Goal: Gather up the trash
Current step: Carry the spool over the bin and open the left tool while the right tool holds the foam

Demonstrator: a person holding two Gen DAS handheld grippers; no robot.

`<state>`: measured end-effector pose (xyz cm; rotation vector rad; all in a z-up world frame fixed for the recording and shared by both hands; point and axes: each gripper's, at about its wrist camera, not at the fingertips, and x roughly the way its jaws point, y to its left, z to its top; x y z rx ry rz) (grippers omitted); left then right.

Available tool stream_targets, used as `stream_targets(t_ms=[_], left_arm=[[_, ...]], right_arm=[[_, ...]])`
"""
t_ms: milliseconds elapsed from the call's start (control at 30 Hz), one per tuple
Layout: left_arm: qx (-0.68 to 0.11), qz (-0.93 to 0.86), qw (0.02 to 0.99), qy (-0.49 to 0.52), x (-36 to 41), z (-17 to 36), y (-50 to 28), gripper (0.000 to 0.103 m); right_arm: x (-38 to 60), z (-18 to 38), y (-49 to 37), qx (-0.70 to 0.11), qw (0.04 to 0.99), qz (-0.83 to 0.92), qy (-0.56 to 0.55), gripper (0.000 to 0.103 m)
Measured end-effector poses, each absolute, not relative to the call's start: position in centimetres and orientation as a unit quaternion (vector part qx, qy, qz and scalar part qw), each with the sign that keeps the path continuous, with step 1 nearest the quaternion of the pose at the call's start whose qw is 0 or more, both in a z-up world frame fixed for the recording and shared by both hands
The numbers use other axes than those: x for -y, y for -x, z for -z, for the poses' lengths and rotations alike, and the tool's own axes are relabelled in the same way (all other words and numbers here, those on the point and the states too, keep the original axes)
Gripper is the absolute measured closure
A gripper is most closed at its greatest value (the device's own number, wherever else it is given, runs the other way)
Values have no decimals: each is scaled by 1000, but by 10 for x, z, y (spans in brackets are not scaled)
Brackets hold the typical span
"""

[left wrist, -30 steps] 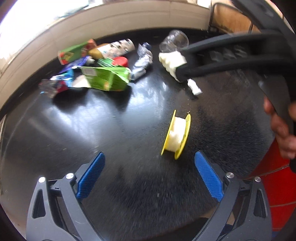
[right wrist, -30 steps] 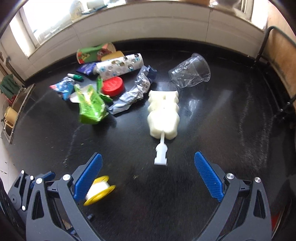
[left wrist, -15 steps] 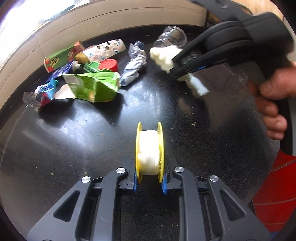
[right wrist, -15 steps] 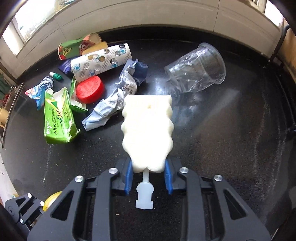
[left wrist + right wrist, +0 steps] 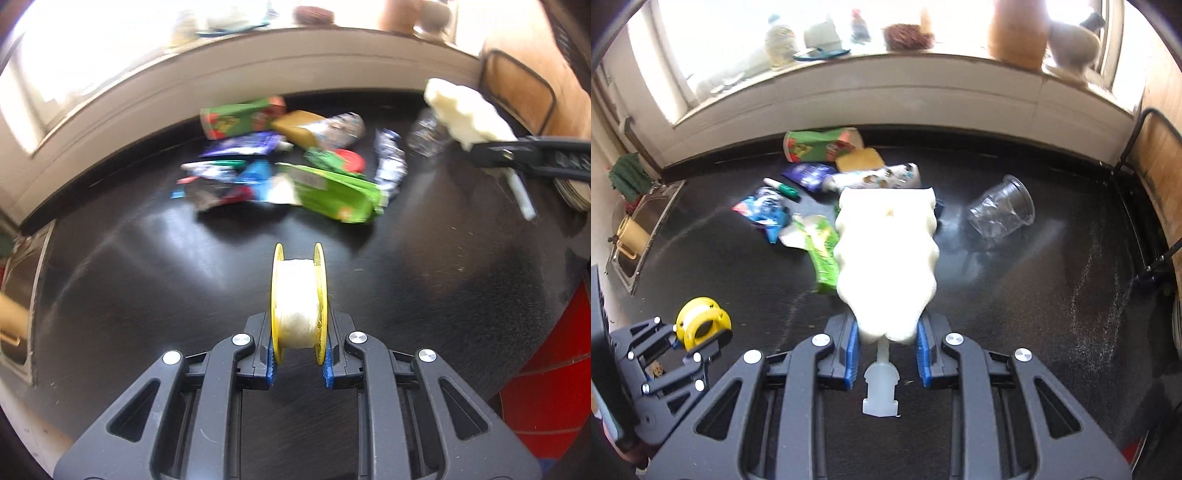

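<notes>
Left wrist view is showing my left gripper [image 5: 298,360] pinching a yellow spool [image 5: 299,301] of white tape by its two flanges, blue pads pressed against them, with the spool clear of the black countertop [image 5: 129,295]. Over in the right wrist view, my right gripper [image 5: 888,341] is squeezing the narrow end of a cream wavy plastic piece [image 5: 886,258], its white stem [image 5: 881,384] sticking back between the jaws, and that piece is hanging above the counter too.

So I am judging the task as only just under way: two items are in my grip, neither is dropped anywhere yet, and I am not seeing a bin for certain, only something red [image 5: 554,369] off the counter's edge to the right.

Most of the trash is lying untouched near the back wall: a green carton [image 5: 823,258], a green snack packet [image 5: 820,146], a purple wrapper [image 5: 809,175], a blue crumpled wrapper [image 5: 762,210], a spotted tube [image 5: 875,177], a marker [image 5: 783,188] and a clear cup [image 5: 1003,210] on its side, apart from the heap.
</notes>
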<state>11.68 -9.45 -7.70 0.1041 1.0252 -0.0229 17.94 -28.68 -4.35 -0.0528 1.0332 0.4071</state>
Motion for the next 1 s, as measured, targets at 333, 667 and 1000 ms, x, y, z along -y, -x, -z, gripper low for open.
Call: stream_targets(t_ms=[333, 667, 1000], left_arm=[[-475, -108, 873, 3, -15, 47, -48, 86], [-486, -281, 819, 117, -137, 72, 103, 85], [-509, -366, 743, 234, -204, 168, 216, 85]], right_arm=[[155, 14, -125, -467, 818, -329, 66, 78], [-41, 42, -20, -490, 682, -524, 142, 78], [-172, 108, 91, -531, 554, -600, 228, 78]])
